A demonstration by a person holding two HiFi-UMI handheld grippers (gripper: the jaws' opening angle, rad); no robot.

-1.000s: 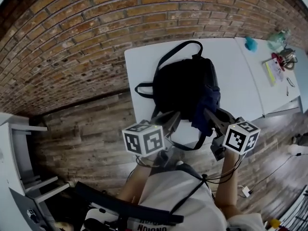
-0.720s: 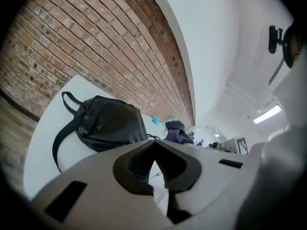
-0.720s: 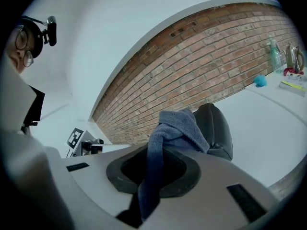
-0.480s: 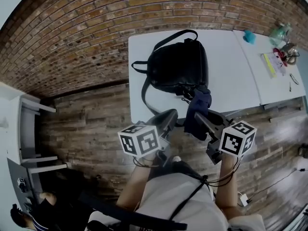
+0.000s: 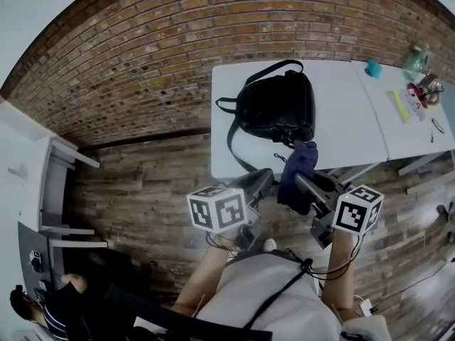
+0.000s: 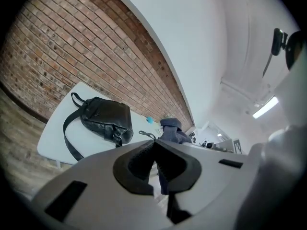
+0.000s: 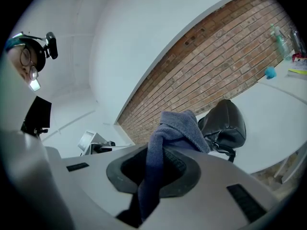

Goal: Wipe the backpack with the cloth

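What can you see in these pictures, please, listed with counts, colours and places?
backpack: one, black, lying on the left white table, a strap reaching its near edge.
cloth: one, dark blue, hanging off the table's near edge.
tables: two, white, side by side by the brick wall.
teal object: one, small, near the far edge where the tables meet.
shelf unit: one, white, at the left on the wooden floor.
left gripper: one, grey, fingers shut, empty.
right gripper: one, grey, fingers shut on the cloth.
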